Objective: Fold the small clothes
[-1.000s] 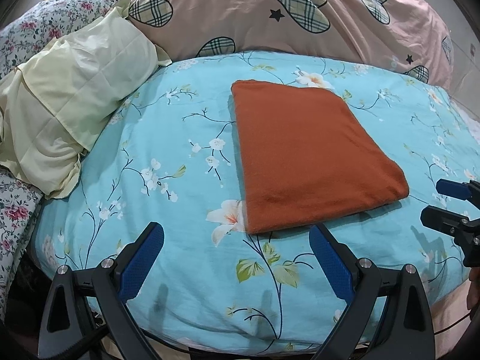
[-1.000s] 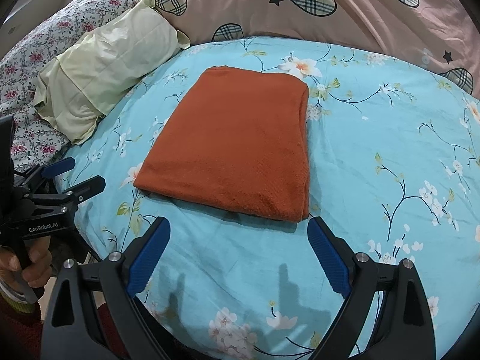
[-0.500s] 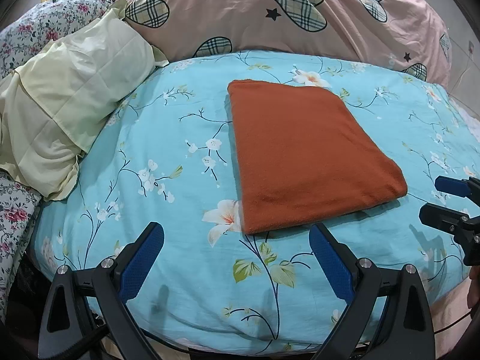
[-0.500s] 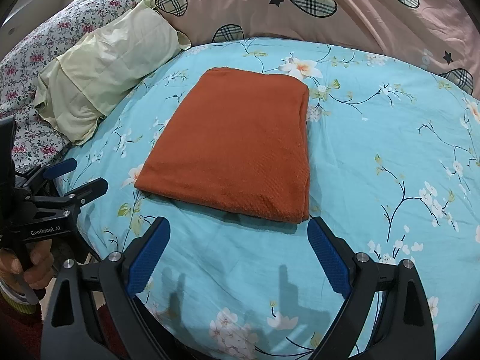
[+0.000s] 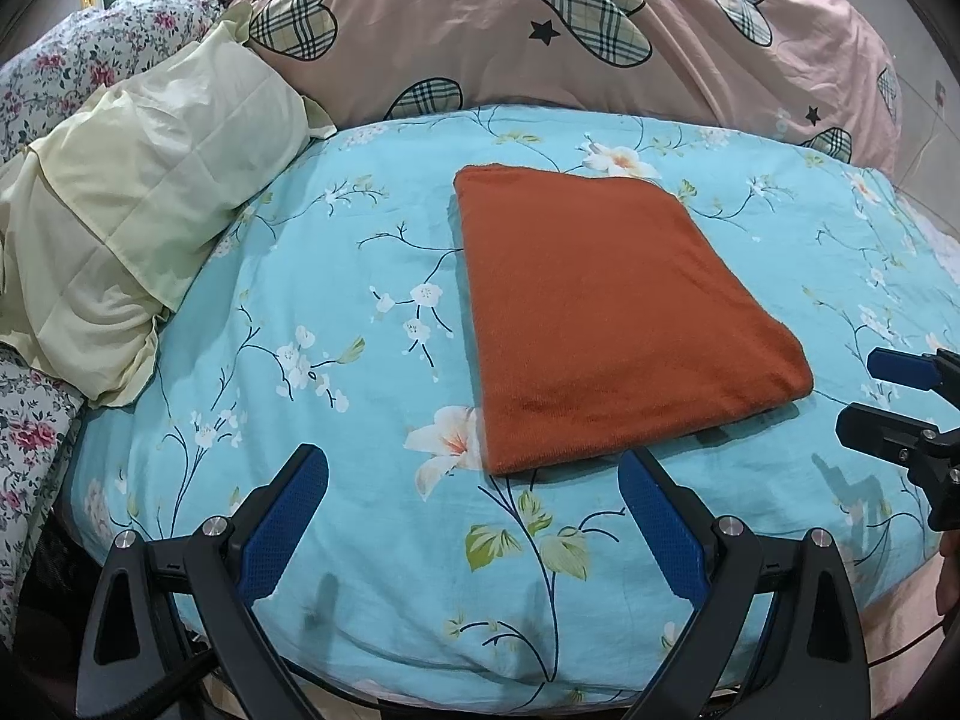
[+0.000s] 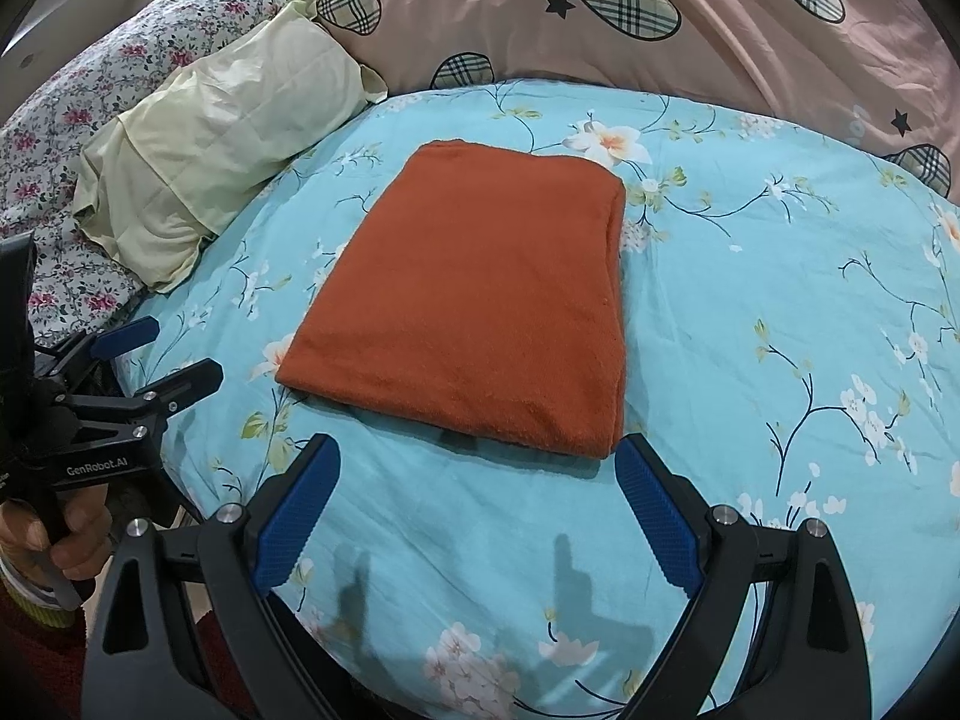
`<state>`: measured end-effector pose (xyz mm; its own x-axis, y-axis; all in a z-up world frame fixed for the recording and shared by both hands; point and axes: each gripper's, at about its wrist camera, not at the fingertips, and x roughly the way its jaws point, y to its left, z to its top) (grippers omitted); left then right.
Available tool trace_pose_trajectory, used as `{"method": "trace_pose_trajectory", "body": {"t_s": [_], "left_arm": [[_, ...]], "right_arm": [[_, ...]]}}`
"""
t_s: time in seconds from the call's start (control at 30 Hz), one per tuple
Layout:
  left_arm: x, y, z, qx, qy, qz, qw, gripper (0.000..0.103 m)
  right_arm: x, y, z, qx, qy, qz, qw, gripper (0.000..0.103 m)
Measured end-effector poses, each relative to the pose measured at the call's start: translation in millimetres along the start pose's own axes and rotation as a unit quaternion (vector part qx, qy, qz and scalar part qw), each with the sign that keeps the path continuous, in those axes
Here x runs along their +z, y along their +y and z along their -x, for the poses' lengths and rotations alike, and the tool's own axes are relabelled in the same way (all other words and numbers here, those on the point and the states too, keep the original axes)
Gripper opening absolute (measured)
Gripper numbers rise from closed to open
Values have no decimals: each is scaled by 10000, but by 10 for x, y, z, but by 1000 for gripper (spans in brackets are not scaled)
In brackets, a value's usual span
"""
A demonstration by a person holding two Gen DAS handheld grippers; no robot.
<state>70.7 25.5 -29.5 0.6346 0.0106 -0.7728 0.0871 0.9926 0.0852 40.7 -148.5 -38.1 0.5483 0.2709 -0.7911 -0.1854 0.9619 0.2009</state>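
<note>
A rust-orange garment (image 5: 606, 312) lies folded into a flat rectangle on the blue floral bedsheet (image 5: 336, 312); the right wrist view shows the same garment (image 6: 480, 306). My left gripper (image 5: 474, 492) is open and empty, hovering just short of the garment's near edge, slightly left of its near corner. My right gripper (image 6: 477, 486) is open and empty too, close to the near right corner. Each gripper shows in the other's view: the right gripper (image 5: 864, 390) at the right edge, the left gripper (image 6: 159, 354) at the left, held by a hand (image 6: 72, 540).
A pale yellow pillow (image 5: 132, 222) lies to the left of the garment. A pink duvet with plaid hearts (image 5: 600, 36) is heaped behind it. A floral quilt (image 6: 66, 120) is at the far left. The bed's front edge (image 5: 420, 684) runs just under the grippers.
Both grippers have drifted only slightly; the garment sits a touch lower and nearer in the right wrist view. Nothing was taken hold of or let go.
</note>
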Motion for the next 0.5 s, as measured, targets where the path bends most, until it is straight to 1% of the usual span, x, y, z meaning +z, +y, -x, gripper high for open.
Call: {"method": "trace_pose_trajectory", "body": {"t_s": [0.5], "left_arm": [[36,-4,-2,2,-25,-23,10000,98]], "right_arm": [[29,24,-10,11,9,21,10000,93]]}}
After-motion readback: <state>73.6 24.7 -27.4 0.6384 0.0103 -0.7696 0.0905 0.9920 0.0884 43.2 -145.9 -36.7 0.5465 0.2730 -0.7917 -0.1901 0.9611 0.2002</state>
